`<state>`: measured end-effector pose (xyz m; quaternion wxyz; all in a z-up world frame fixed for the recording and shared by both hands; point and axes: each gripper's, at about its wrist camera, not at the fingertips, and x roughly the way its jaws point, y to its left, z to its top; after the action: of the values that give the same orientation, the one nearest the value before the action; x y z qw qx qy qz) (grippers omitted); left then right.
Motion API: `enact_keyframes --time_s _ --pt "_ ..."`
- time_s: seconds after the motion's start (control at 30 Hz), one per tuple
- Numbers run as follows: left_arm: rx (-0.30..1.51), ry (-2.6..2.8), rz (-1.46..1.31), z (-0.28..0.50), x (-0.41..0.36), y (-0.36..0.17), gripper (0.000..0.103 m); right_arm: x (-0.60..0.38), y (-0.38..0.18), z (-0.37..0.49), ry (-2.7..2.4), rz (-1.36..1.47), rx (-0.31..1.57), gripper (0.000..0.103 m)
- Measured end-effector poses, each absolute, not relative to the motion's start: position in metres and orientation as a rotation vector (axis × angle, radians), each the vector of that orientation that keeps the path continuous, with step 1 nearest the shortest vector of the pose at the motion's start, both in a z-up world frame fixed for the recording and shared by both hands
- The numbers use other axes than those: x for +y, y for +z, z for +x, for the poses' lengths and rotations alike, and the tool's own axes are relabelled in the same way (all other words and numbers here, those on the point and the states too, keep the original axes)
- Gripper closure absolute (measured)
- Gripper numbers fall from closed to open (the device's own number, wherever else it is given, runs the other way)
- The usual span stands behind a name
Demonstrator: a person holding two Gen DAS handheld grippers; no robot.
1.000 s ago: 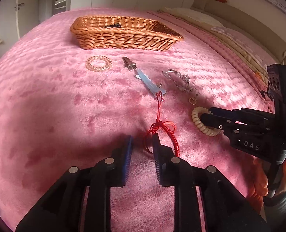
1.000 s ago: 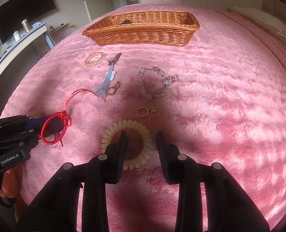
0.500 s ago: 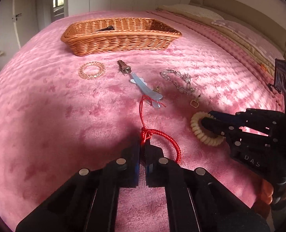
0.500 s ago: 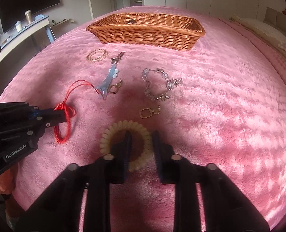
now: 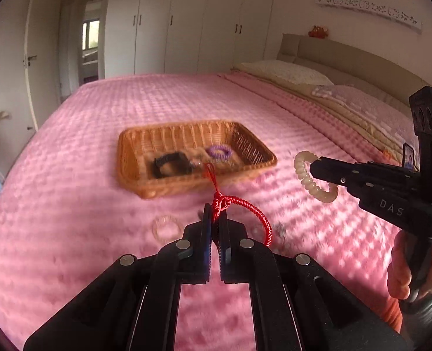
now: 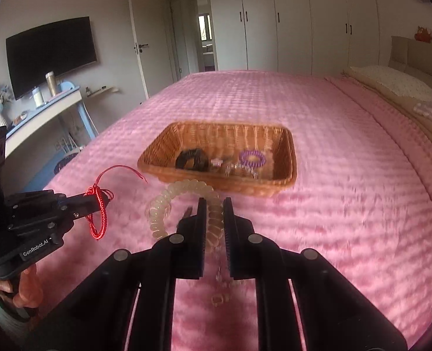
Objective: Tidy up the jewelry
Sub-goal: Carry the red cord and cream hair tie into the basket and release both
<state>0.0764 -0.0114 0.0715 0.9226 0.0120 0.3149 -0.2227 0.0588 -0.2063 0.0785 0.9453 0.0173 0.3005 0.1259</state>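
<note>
Wicker basket with purple coil tie, black band; tools gripping red cord, cream coil

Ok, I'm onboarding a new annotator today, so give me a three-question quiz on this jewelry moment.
1. True or false: the left gripper is shut on the red cord bracelet.
2. What does the right gripper hold?
A. purple coil tie
B. cream coil hair tie
C. nothing
3. Fill in: the black band lies inside the wicker ____.

Key: 1 true; 2 B; 3 basket.
</note>
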Motion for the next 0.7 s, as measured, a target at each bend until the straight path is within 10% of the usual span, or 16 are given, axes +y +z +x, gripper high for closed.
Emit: enact_keyframes --time_s 0.7 --pt "0.809 -0.421 0.049 0.283 -0.064 0.007 0.101 -0.211 0.009 0.289 0.141 0.064 0.870 0.093"
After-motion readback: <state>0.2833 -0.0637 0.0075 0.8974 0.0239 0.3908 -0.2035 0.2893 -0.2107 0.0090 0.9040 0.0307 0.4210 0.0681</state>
